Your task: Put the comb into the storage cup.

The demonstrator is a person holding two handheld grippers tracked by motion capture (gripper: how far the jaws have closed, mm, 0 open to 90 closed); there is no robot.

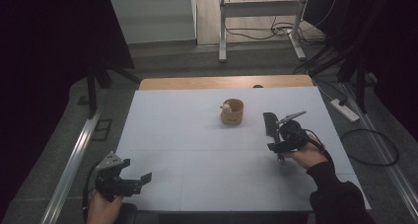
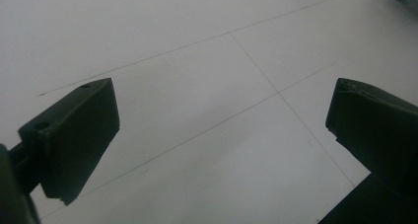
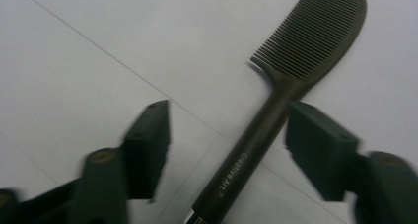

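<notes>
The dark plastic comb with a long printed handle (image 3: 276, 115) lies flat on the white desk (image 1: 197, 135) on my right side, and my right gripper (image 3: 226, 145) is the one at it; my left gripper (image 1: 129, 180) hangs well apart, near the desk's front left corner. In the right gripper view the comb's long axis runs away from me between my fingers (image 3: 148, 145), teeth at the far end, the handle passing nearer the right-hand finger and seeming to brush it. Those fingers stand wide apart, astride the handle and clamped on nothing, so I judge closing across the handle comes next. My left fingers (image 2: 74, 140) also stand wide, holding nothing. A small round wooden cup (image 1: 231, 111) stands beyond the comb.
</notes>
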